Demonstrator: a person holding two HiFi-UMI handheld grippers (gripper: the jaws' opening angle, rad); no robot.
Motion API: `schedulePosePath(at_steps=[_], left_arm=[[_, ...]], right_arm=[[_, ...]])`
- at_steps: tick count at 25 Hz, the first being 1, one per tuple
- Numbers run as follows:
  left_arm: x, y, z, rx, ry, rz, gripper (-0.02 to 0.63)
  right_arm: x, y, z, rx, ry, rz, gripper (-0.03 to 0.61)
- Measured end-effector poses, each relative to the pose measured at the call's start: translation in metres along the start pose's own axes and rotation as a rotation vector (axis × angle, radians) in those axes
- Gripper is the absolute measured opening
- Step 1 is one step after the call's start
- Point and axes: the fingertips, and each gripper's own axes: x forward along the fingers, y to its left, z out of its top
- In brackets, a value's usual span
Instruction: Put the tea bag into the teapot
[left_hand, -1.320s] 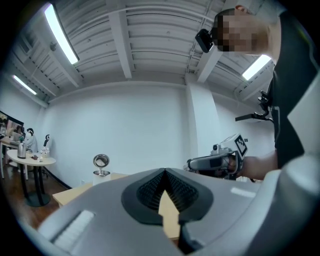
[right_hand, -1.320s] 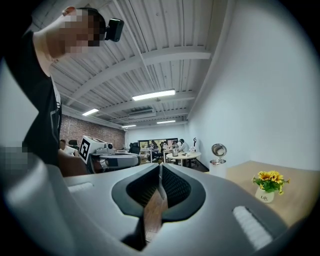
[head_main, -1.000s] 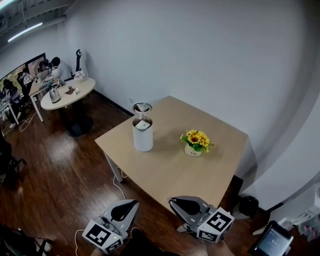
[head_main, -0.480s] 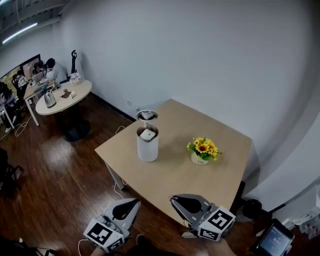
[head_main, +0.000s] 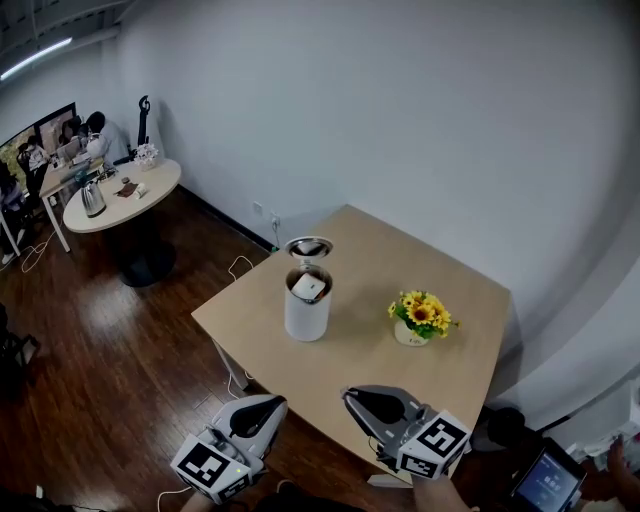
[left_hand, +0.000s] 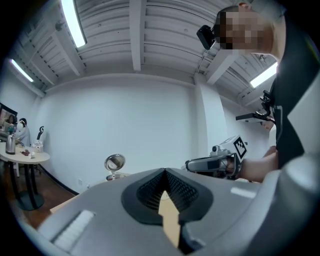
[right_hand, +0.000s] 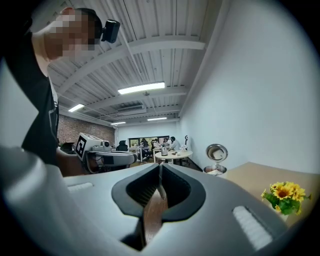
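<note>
At the near edge of the desk (head_main: 345, 365) I hold both tongs low, well apart from the teapot (head_main: 306, 320). My left tongs (head_main: 272, 404) hang over the wooden floor (head_main: 120, 380) just beside the desk edge, jaws pressed together with nothing between them. My right tongs (head_main: 352, 396) overlap the near edge, jaws likewise together and empty. The white teapot stands upright toward the far left part of the desk, lid (head_main: 309, 246) raised behind its mouth. The tea bag (head_main: 308, 287), a pale square, lies in the open mouth. A pot of sunflowers (head_main: 422, 318) stands to the teapot's right, apart from it.
</note>
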Motion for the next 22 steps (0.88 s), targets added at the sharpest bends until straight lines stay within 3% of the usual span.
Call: schedulePosePath(at_steps=[4, 7, 11, 22], left_arm=[[0.006, 0.021, 0.009, 0.008, -0.040, -0.040, 0.005], [0.012, 0.038, 0.007, 0.032, -0.015, -0.052, 0.005], [0.027, 0.057, 0.011, -0.007, -0.037, -0.042, 0.005], [0.083, 0.105, 0.025, -0.017, -0.063, -0.077, 0.005]], right_arm=[[0.023, -0.013, 0.004, -0.002, -0.005, -0.022, 0.020], [0.038, -0.023, 0.008, -0.007, -0.005, -0.033, 0.020], [0.055, -0.038, 0.009, -0.008, 0.012, -0.040, 0.020], [0.108, -0.101, 0.017, -0.002, 0.035, -0.012, 0.020]])
